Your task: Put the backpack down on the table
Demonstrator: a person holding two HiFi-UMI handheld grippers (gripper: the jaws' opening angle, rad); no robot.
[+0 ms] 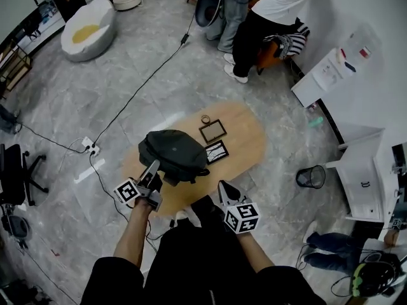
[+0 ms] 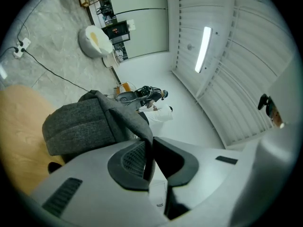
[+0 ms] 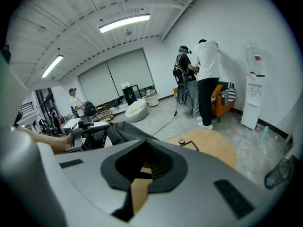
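Observation:
A dark grey backpack (image 1: pixel 173 152) is over the left half of the oval wooden table (image 1: pixel 248 138); whether it rests fully on the top I cannot tell. My left gripper (image 1: pixel 156 166) is at the bag's near left side. In the left gripper view its jaws (image 2: pixel 149 148) are shut on a fold of grey fabric that runs up from the backpack (image 2: pixel 78 126). My right gripper (image 1: pixel 223 185) hovers at the table's near edge, right of the bag and apart from it. Its jaws (image 3: pixel 141 167) stand open, with only bare tabletop (image 3: pixel 213 145) showing between them.
Two framed pictures (image 1: pixel 213 131) (image 1: pixel 216 151) and a small ring (image 1: pixel 205 119) lie on the table beside the bag. A mesh wastebasket (image 1: pixel 310 176) stands right of the table. People (image 1: pixel 267 18) stand at the back, cables and a power strip (image 1: pixel 89 147) cross the floor, and a chair (image 1: pixel 16 173) is at left.

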